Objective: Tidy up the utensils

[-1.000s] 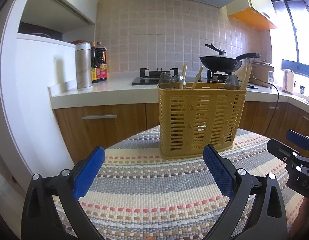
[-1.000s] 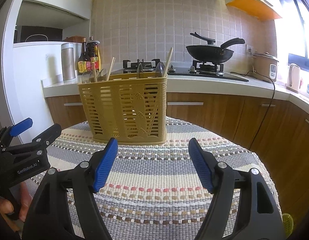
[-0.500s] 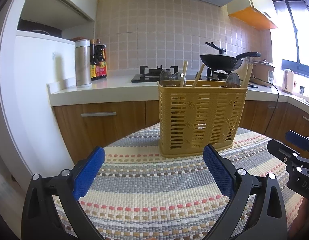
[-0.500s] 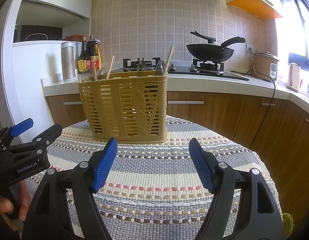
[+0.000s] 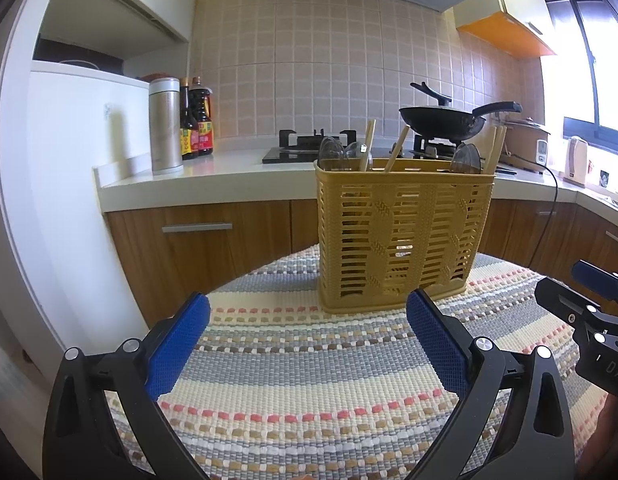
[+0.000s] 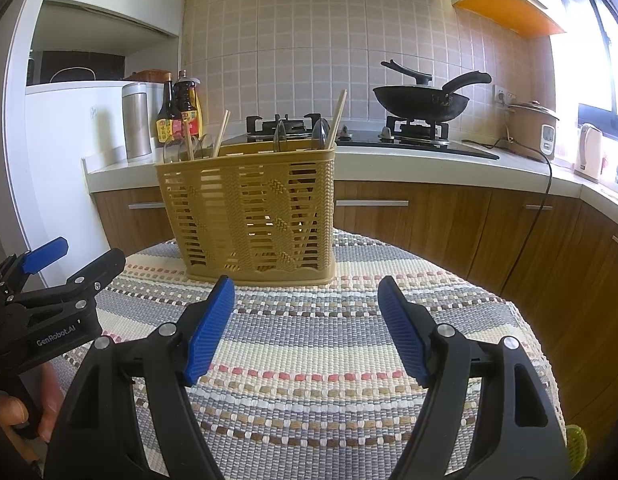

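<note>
Both tongs released, nothing grasped: left gripper (image 5: 307, 334), right gripper (image 6: 307, 330). Utensil basket (image 5: 401, 236) stands centre frame on striped mat (image 5: 309, 380). Protruding chopsticks (image 6: 339, 118) are best approached from above, one at a time.

Left gripper (image 5: 308, 322): we hold it low in the frame, its blue pads wide apart, nothing between them.
Right gripper (image 6: 306, 307): we hold it low at centre, jaws parted, nothing clamped.
Left hand (image 6: 17, 420): lower left corner of the right wrist view, our fingers curl around the black handle.
Right hand: only a blurred sliver at the lower right edge of the left wrist view.
</note>
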Tool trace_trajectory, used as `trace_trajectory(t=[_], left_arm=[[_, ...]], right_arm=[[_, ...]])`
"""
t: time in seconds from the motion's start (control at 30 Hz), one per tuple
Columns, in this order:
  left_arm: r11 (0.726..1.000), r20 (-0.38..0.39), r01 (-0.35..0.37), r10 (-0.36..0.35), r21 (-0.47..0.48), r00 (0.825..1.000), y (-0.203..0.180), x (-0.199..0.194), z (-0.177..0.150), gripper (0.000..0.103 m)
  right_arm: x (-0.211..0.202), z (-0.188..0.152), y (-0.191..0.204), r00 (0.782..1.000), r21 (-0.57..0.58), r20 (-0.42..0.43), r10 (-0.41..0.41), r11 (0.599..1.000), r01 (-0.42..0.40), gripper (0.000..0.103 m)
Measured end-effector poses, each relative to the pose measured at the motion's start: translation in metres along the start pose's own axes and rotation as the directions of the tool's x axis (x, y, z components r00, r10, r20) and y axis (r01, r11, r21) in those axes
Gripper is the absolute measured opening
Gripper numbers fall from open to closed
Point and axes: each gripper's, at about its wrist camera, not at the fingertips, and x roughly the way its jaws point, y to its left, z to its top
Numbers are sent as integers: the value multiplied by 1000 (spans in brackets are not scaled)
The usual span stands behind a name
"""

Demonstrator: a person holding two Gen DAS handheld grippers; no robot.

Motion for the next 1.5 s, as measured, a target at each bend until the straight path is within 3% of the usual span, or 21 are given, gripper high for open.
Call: trace_trajectory(t=[1.5], left_arm=[[1000, -21, -12, 13, 11, 1000, -2, 3, -1, 95]], right_arm=[[2, -1, 3, 1000, -13, -17, 4, 1000, -4, 71]])
